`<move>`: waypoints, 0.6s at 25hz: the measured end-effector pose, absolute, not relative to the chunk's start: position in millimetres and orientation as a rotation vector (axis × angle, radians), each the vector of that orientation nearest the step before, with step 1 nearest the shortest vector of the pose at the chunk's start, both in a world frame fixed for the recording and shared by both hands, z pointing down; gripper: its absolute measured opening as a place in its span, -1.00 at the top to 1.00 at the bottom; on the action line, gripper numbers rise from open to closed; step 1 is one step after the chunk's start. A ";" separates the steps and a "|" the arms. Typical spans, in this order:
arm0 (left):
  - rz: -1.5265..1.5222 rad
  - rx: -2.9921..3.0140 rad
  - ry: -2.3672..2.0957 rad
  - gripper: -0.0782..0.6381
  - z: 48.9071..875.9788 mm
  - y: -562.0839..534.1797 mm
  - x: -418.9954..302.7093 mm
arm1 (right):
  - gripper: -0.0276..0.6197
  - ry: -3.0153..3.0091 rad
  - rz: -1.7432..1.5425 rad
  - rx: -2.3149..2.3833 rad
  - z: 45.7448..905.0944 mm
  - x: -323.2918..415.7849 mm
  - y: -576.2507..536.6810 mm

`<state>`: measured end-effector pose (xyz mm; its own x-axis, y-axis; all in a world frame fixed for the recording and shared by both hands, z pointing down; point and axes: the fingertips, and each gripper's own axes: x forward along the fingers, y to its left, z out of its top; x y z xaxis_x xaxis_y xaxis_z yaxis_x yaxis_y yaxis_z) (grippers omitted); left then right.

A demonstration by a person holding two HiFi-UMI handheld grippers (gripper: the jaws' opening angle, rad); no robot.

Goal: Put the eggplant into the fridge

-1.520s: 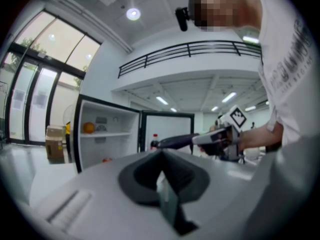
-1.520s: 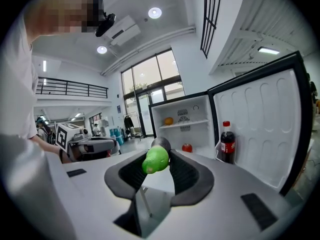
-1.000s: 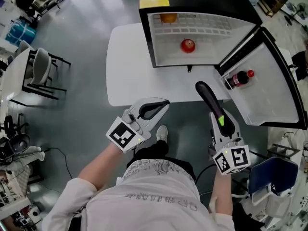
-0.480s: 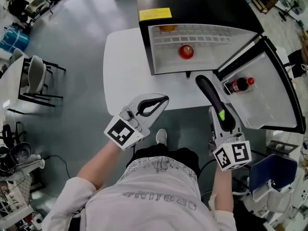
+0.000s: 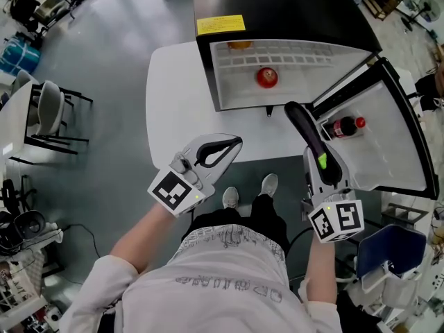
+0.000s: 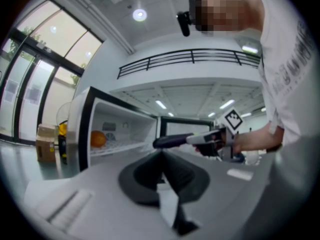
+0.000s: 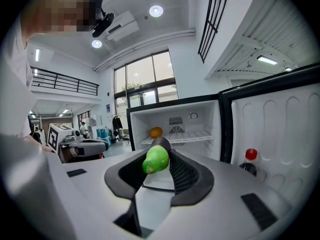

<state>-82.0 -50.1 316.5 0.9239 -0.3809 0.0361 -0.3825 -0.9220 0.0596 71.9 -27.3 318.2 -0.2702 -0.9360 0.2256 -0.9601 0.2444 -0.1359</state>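
Two grippers are hovering before the open fridge [image 5: 291,5] on the white counter [image 5: 173,96]: the right gripper [image 5: 325,168] fingers are pinching the eggplant [image 5: 302,127] near its green stem end, while the left gripper [image 5: 232,144] fingers are pressing together on nothing. Carrying looks to be the step in hand; next, the eggplant is needing a forward reach onto the shelf beside the red fruit [image 5: 267,77], then release. The yellow label [image 5: 220,25] on the fridge top is showing print too small to read.
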 end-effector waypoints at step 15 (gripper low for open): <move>0.130 3.003 -0.684 0.76 322.7 -82.0 -38.6 | 0.55 -2.369 0.231 1.850 316.9 122.6 -92.9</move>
